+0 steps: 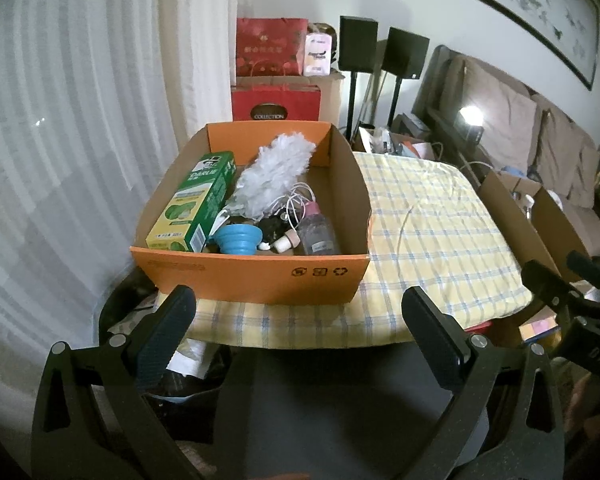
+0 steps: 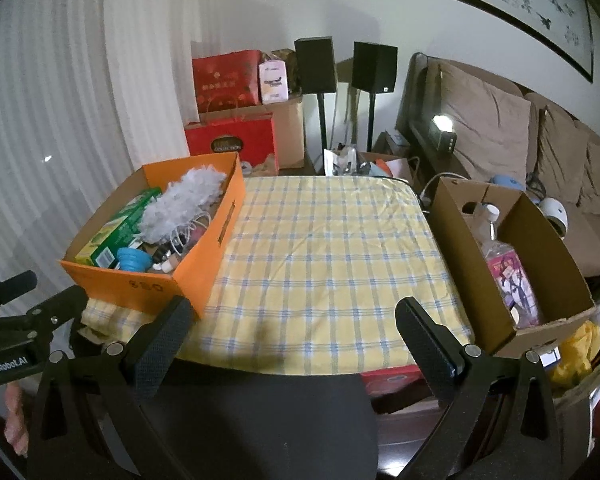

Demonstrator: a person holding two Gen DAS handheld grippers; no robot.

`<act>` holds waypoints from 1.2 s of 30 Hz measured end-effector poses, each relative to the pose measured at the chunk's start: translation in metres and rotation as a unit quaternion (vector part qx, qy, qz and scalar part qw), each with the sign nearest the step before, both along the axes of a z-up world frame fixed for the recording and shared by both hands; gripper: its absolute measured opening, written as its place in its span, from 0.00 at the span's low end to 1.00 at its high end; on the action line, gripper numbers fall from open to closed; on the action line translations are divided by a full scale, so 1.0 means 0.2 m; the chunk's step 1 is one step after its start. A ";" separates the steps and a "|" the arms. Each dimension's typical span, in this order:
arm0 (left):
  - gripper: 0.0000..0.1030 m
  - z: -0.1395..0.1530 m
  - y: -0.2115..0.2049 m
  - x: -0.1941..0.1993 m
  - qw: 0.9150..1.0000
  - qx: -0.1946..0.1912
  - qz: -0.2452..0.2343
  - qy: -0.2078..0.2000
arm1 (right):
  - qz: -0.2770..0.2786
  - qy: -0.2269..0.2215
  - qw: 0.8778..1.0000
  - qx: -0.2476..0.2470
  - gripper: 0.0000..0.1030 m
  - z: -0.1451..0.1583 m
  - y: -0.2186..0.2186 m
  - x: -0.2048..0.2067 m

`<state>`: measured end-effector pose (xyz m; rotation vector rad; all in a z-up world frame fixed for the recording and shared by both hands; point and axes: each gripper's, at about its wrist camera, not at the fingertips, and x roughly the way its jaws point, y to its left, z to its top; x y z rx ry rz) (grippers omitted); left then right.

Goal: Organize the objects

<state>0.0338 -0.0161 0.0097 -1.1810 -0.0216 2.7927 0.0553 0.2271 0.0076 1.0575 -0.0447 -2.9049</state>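
both grippers are just hanging out at the near edge of the table, nothing in either one. left gripper (image 1: 298,300) has its jaws spread wide and empty, pointed at the orange box (image 1: 256,280) that sits on the left part of the yellow checked tablecloth (image 1: 432,232). right gripper (image 2: 294,310) is the same deal, jaws wide apart with nothing between them, aimed more at the bare middle of the cloth. inside the orange box there's a green darlie toothpaste carton (image 1: 196,204) leaning along the left wall, a fluffy white duster (image 1: 272,176) lying diagonally toward the back, a blue collapsible funnel (image 1: 238,240) near the front wall, a tangle of white cable (image 1: 296,200), and a small clear bottle with a pink cap (image 1: 320,232) lying on the right side. there's also some dark thing next to the bottle, can't really make out what it is. over on the right edge of the table is a plain brown cardboard box (image 2: 452,232), well apart from the orange one, with a clear bottle with a white cap (image 2: 490,220) and some pink packaging (image 2: 514,284) in it. background is two black speakers on stands (image 2: 316,66) and red gift bags (image 2: 232,136).
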 end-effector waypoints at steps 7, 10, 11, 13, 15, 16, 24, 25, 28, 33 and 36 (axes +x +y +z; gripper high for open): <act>1.00 -0.01 0.01 0.01 1.000 -0.005 0.003 -0.002 | 0.001 -0.002 1.000 -0.001 1.00 0.00 0.00 0.01; 1.00 0.00 0.01 0.01 1.000 -0.003 0.004 -0.001 | 0.001 -0.003 1.000 -0.001 1.00 0.00 0.00 0.02; 1.00 0.00 0.00 0.01 1.000 -0.004 0.005 0.000 | 0.001 -0.004 1.000 -0.001 1.00 0.00 0.00 0.02; 1.00 0.00 0.00 0.01 1.000 -0.005 0.006 0.001 | 0.002 -0.004 1.000 -0.001 1.00 0.00 -0.01 0.02; 1.00 0.00 0.00 0.01 1.000 -0.003 0.006 0.001 | 0.003 -0.004 1.000 -0.002 1.00 0.00 -0.01 0.02; 1.00 0.00 -0.01 0.01 1.000 -0.003 0.007 0.001 | 0.003 -0.004 1.000 -0.002 1.00 0.00 -0.01 0.02; 1.00 0.01 -0.01 0.02 1.000 -0.003 0.008 0.002 | 0.004 -0.003 1.000 -0.001 1.00 0.01 -0.01 0.02; 1.00 0.01 -0.01 0.02 1.000 -0.003 0.007 0.002 | 0.004 -0.003 1.000 -0.001 1.00 0.01 -0.01 0.02; 1.00 0.01 -0.01 0.02 1.000 -0.004 0.008 0.002 | 0.004 -0.004 1.000 0.000 1.00 0.00 -0.02 0.02; 1.00 0.00 -0.02 0.02 1.000 -0.006 0.015 0.001 | 0.004 -0.003 1.000 0.000 1.00 0.01 -0.02 0.01; 1.00 0.00 -0.03 0.02 1.000 -0.002 0.014 -0.001 | 0.006 -0.002 1.000 0.000 1.00 0.01 -0.03 0.01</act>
